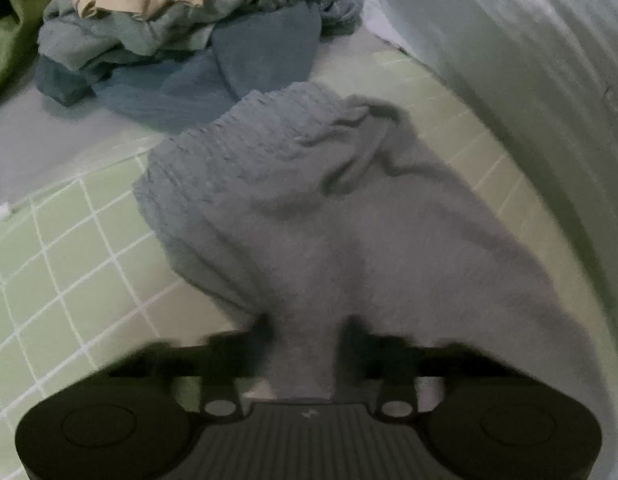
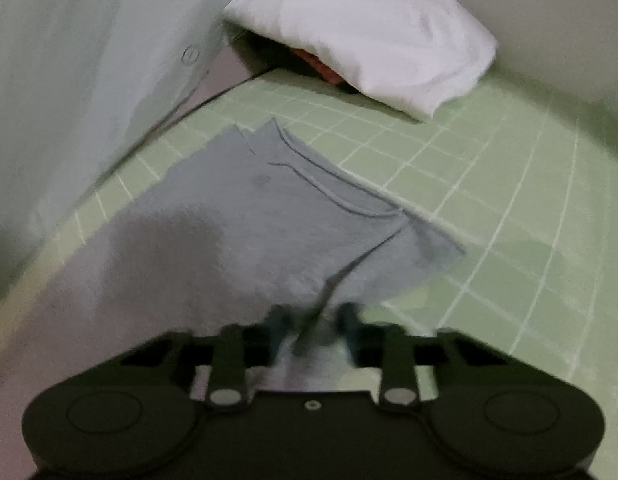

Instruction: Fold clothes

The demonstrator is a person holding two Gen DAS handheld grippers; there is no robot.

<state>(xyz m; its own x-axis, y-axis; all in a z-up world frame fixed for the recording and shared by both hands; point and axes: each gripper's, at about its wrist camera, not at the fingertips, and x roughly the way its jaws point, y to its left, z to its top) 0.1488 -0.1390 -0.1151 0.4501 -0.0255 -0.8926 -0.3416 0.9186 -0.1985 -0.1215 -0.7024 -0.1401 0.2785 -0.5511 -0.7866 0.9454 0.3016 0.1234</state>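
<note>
1. The grey-blue fabric garment with a gathered elastic waistband [image 1: 309, 208] lies across the middle of the left wrist view, on a pale green bed sheet with a white grid pattern [image 1: 69, 264]. Its waistband sits toward the upper centre, and the cloth runs down to the lower edge of the frame.

2. The left gripper [image 1: 307, 332] has its jaws pinching a fold of this garment at the bottom centre. The grip looks meant to keep one edge under control while the cloth is laid down.

3. In the right wrist view, the right gripper [image 2: 313, 320] pinches the garment's other end, where the hemmed leg openings [image 2: 349, 200] lie flat in the centre. Holding both ends probably keeps the cloth stretched and smooth for a fold.

4. A heap of unfolded blue, teal and cream clothes [image 1: 189, 32] waits in the upper left of the left view, clear of the working area.

5. A white pillow [image 2: 361, 32] rests at the upper right of the right view.
</note>
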